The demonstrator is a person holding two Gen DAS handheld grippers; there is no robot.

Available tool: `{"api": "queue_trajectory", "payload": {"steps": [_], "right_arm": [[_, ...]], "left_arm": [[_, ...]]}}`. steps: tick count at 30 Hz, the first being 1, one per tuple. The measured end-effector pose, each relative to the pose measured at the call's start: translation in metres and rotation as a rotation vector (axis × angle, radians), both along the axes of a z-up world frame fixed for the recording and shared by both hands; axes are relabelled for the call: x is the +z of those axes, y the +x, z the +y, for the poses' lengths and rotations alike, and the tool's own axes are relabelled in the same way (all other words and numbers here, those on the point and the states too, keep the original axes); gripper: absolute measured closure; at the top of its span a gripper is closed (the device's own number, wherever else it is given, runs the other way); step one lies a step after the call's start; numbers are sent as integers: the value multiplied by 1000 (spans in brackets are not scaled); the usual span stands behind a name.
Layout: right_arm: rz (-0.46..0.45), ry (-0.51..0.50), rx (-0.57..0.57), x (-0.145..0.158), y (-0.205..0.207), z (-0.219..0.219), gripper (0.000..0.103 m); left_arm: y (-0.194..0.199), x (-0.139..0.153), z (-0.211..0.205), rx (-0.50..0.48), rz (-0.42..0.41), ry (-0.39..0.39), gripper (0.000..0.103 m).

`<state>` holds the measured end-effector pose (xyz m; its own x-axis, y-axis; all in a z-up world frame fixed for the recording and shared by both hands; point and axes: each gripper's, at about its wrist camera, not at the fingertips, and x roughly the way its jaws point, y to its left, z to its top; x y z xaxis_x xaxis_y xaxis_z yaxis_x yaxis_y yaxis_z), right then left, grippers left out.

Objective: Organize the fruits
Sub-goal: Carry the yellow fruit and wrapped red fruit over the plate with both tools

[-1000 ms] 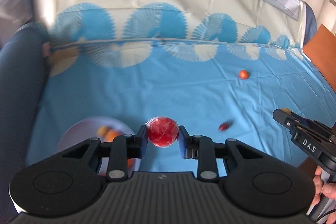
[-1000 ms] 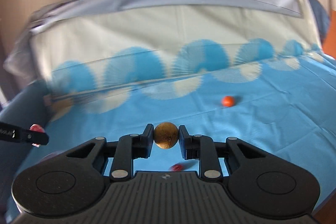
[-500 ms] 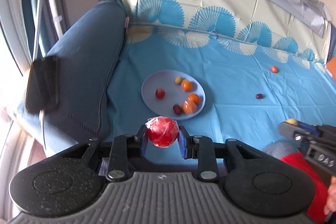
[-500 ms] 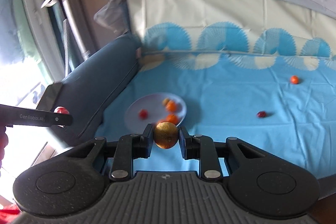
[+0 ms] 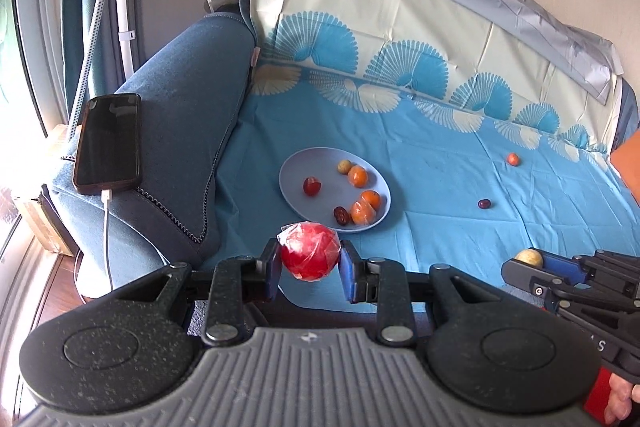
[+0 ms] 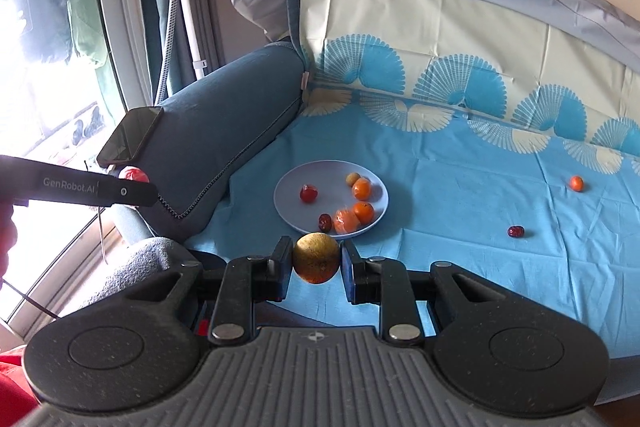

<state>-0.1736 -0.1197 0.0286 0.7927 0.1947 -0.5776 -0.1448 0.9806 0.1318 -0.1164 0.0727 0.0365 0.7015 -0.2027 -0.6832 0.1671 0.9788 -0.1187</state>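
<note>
Left hand-held gripper [image 5: 310,263] clamped on a red fruit [image 5: 310,255] wrapped in clear film, held off the front edge of the sofa seat, just at 6 o'clock of the plate [image 5: 335,184]. Right hand-held gripper [image 6: 316,265] clamped on a brown-yellow round fruit [image 6: 316,263], likewise near the plate's 6 o'clock edge. In the left wrist view, seen at 4 o'clock with its pale fruit between the fingers.

On the plate: three oranges [image 5: 357,175], a small yellow fruit [image 5: 343,166] at 12 o'clock, a red fruit near 9 o'clock, a dark date [image 5: 341,215] at 6 o'clock. Resting on a blue patterned sheet [image 5: 440,187] over the seat. Well apart at 3 o'clock of the plate, a loose date [image 5: 484,203]; farther toward 2 o'clock, a small orange [image 5: 513,159].

Phone [image 5: 108,143] lying on the armrest [image 5: 180,115] at 9 o'clock, white cable plugged in.
</note>
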Motion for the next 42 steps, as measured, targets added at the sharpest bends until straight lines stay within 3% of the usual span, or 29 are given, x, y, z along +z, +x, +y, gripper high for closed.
{"api": "queue_trajectory", "payload": {"steps": [16, 23, 31, 42], "right_arm": [[48, 13, -3, -13, 18, -4, 77], [63, 32, -21, -24, 32, -14, 77], [82, 34, -29, -41, 81, -20, 77], [71, -30, 2, -73, 179, -20, 77]], "left_arm": [[17, -6, -7, -7, 2, 29, 70], [40, -21, -9, 10, 65, 36, 70], [94, -32, -24, 5, 91, 10, 70], [187, -78, -47, -9, 152, 10, 70]]}}
